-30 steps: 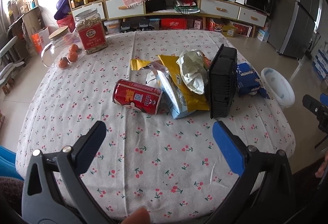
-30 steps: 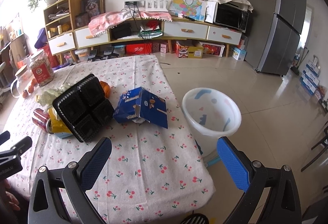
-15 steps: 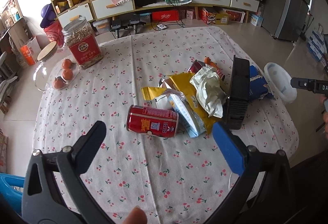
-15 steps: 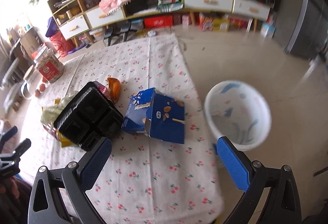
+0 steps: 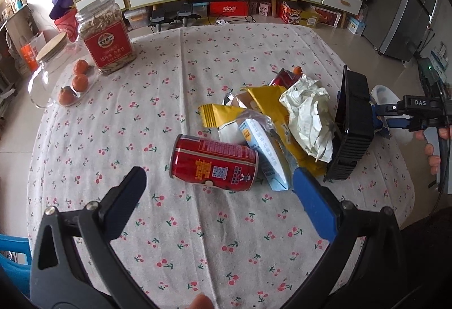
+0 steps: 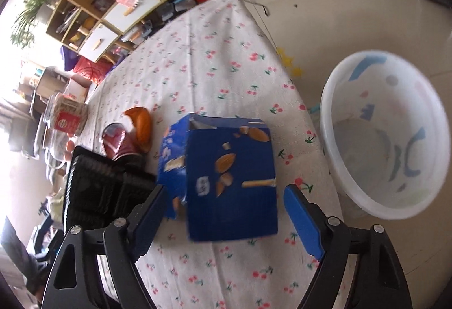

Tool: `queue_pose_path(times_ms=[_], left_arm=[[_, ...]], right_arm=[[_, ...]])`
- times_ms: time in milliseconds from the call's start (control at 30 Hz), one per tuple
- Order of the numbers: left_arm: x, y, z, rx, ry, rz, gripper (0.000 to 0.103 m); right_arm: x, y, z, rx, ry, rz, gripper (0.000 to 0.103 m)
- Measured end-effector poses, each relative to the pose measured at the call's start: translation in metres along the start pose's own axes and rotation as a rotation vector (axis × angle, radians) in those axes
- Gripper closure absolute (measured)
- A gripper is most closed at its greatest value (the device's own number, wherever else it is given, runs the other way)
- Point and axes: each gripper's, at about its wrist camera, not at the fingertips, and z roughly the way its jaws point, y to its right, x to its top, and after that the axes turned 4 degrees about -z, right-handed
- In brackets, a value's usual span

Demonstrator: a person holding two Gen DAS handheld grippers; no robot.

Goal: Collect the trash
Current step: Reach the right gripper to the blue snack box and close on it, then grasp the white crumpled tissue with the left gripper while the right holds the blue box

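A torn blue snack box point(image 6: 226, 176) lies on the cherry-print tablecloth point(image 6: 203, 60), right between the fingers of my right gripper point(image 6: 224, 196). Its jaws are closing and the pads stand just clear of the box sides. A white plastic bin point(image 6: 387, 139) stands on the floor to the right of the table. My left gripper point(image 5: 217, 182) hangs open just in front of a red drink can point(image 5: 213, 162) lying on its side. Behind the can sit yellow and pale blue wrappers point(image 5: 262, 122), crumpled white paper point(image 5: 308, 111) and a black tray point(image 5: 353, 125) tipped on edge.
A seed jar with a red label point(image 5: 106, 35), a glass jar with a wooden lid point(image 5: 48, 74) and three small oranges point(image 5: 79, 81) occupy the far left of the table. Orange peel point(image 6: 141, 125) and another red can point(image 6: 117, 141) lie behind the tray. A hand point(image 5: 432, 145) holds the right gripper's handle.
My right gripper has dropped and tilted down over the blue box, and its fingers have narrowed around it. My left gripper has moved in closer to the red can.
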Motion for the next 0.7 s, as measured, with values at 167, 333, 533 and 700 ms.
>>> queue_pose_path(times_ms=[167, 333, 533, 700], left_arm=[[0.0, -0.007, 0.005, -0.049, -0.029, -0.041, 0.0], [0.0, -0.014, 0.002, -0.085, -0.023, -0.076, 0.003], [0.006, -0.015, -0.003, -0.124, 0.007, -0.081, 0.011], [0.009, -0.027, 0.012, -0.077, -0.028, -0.128, 0.011]], right_arm=[[0.005, 0.01, 0.011, 0.032, -0.02, 0.026, 0.029], [0.002, 0.013, -0.002, 0.003, 0.014, 0.021, 0.029], [-0.013, 0.012, -0.033, -0.016, 0.095, 0.019, 0.029], [-0.032, 0.008, -0.055, -0.009, 0.151, 0.004, 0.029]])
